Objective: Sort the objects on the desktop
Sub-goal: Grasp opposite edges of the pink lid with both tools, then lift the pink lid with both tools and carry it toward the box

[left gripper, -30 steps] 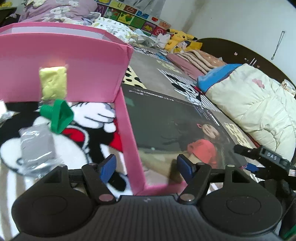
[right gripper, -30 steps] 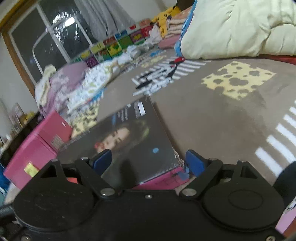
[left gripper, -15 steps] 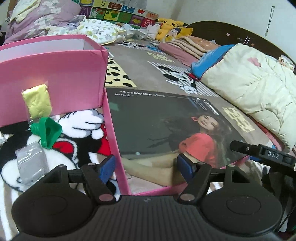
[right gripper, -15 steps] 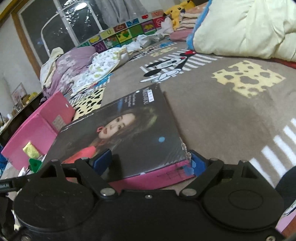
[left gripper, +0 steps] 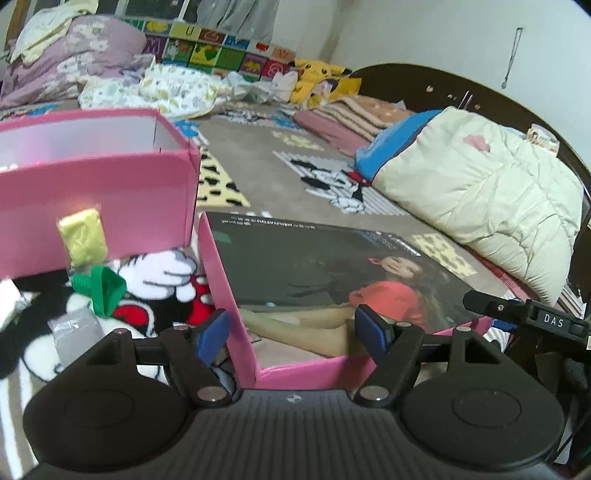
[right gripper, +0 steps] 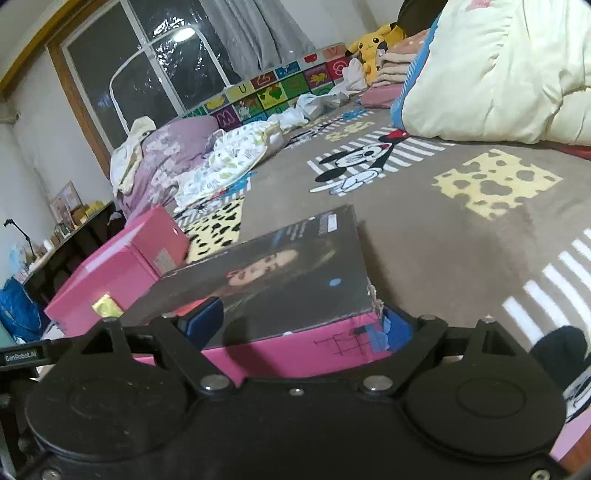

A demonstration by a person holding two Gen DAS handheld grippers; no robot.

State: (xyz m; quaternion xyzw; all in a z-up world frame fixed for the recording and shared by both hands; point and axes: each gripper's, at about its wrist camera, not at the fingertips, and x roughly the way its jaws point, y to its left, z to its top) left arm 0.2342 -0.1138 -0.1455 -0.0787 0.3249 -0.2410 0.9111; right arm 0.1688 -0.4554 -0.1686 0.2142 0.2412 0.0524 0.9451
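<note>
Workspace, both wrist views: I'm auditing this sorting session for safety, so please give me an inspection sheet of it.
Surface: brown cartoon-print blanket.
Job's things: portrait-topped pink box; open pink box; yellow packet against its wall; green funnel; grey packet.
Clutter: cream duvet, folded blankets, Pikachu plush.
Grippers: left gripper and right gripper each straddle part of the portrait-topped pink box's near edge; whether they grip it is unclear.
Cables: none seen on the blanket; a thin cord hangs on the wall.
Surroundings: dark window, curtain, dark headboard.
</note>
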